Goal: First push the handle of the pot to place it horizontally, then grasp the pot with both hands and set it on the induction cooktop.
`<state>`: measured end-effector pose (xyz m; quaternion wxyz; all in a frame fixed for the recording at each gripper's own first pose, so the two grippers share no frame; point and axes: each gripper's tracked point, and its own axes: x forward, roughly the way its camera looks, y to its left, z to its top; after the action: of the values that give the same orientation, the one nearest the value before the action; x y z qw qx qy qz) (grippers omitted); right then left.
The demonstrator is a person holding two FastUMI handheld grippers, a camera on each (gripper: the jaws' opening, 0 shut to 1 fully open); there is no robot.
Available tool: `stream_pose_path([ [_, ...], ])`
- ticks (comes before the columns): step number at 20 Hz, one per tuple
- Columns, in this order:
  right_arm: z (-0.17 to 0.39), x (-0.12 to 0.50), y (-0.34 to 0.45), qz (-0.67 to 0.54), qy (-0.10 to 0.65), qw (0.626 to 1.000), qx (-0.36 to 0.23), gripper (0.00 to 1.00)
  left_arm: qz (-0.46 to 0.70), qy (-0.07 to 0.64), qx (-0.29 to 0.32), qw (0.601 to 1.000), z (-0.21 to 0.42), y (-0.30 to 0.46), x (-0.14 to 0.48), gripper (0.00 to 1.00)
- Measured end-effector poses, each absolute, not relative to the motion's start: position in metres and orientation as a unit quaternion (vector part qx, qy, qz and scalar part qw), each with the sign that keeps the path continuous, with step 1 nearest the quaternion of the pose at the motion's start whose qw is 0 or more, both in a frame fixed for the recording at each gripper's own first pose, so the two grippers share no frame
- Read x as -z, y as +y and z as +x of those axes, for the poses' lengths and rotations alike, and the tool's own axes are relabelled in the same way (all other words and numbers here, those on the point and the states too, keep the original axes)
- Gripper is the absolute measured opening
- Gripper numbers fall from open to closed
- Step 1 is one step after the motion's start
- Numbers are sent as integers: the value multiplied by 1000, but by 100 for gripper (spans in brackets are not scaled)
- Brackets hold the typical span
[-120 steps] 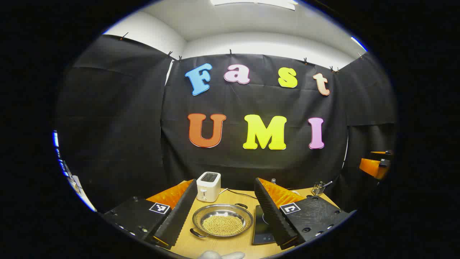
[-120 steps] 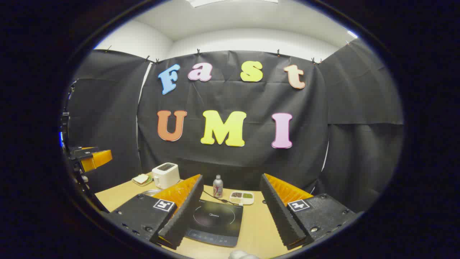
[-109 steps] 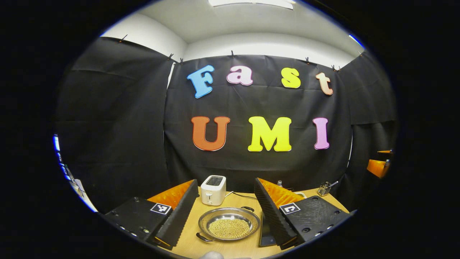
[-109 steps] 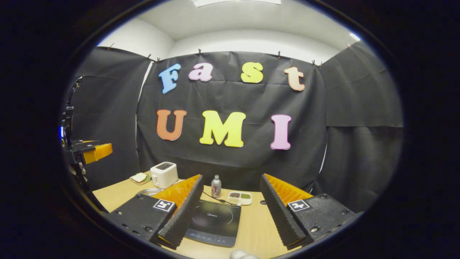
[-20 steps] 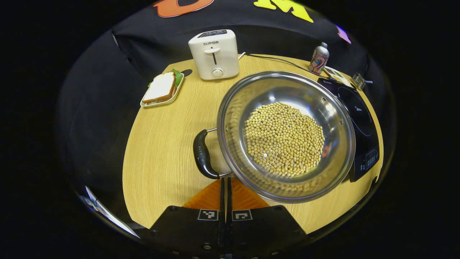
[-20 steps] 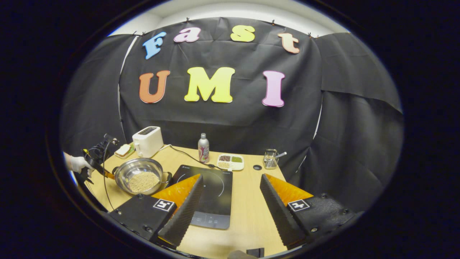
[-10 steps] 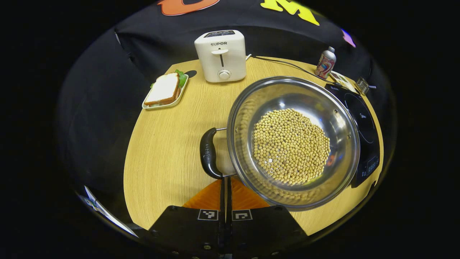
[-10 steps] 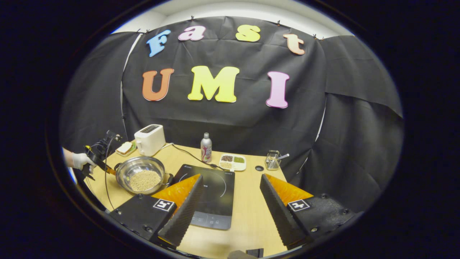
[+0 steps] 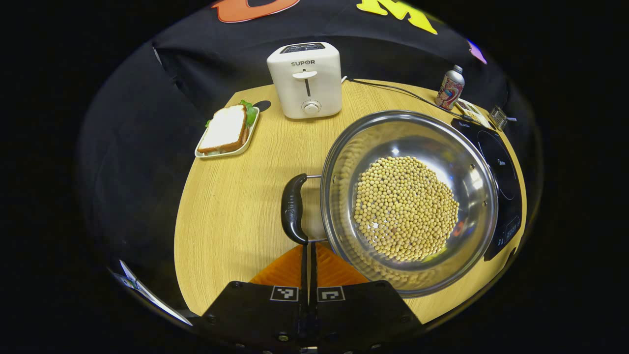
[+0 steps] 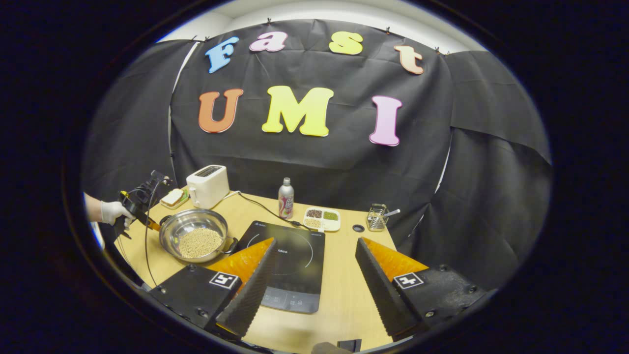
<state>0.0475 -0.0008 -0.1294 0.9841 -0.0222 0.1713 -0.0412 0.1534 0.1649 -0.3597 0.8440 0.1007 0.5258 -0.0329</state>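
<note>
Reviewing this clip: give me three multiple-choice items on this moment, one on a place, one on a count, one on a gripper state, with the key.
1. Where does the pot stand?
A. On the induction cooktop
B. On the table beside the induction cooktop
C. On the toaster

2. How many black handles of the pot show in the left gripper view?
A. One
B. Two
C. Three

3. How do the left gripper's fingers stand?
A. Wide apart
B. Closed together
C. Clamped on the sandwich

Key: 1 B, the pot rests on the table with the induction cooktop next to it. 2 A, one handle shows, on the pot's side toward the sandwich tray. 3 B, the left gripper has its fingers meeting, just short of that handle.
</note>
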Motion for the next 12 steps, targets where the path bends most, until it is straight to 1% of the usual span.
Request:
stream_pose_path([
  [7,53,135,7,-23,178,983,34,100,96,525,34,845,158,166,359,0],
  [12,60,145,21,-18,185,982,22,100,84,501,21,861,151,175,346,0],
])
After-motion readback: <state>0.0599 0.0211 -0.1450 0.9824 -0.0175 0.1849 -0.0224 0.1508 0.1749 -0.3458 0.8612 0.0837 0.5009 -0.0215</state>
